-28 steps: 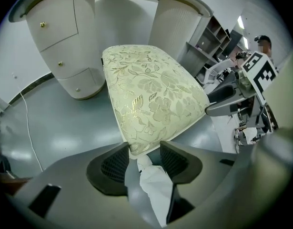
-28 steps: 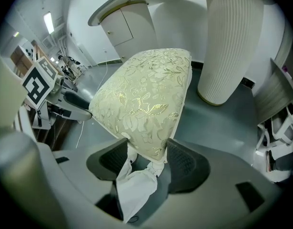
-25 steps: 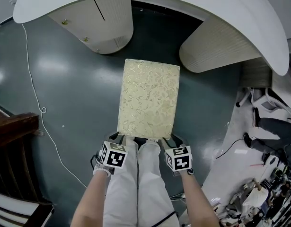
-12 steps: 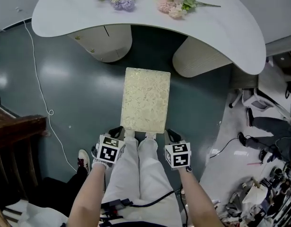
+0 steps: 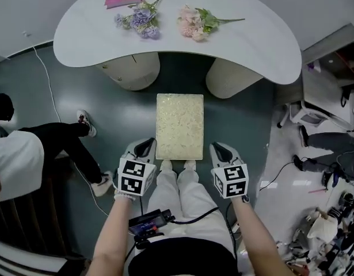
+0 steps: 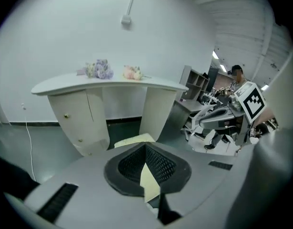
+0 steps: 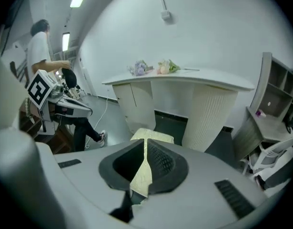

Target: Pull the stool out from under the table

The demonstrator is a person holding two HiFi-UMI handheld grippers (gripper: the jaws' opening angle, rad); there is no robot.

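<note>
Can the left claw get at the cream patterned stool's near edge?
Probably yes: the shut left claw hangs by the near corner of the cream patterned rectangular stool, nothing between; it must open first.

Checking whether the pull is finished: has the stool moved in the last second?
No. The stool keeps its far edge about level with the pedestal bases of the table, just as before; only the view has risen.

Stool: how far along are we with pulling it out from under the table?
Done: the stool stands on open floor, clear of the table top. In hand: nothing; the left gripper and right gripper have jaws shut and empty, flanking its near end. Left: nothing apparent.
</note>
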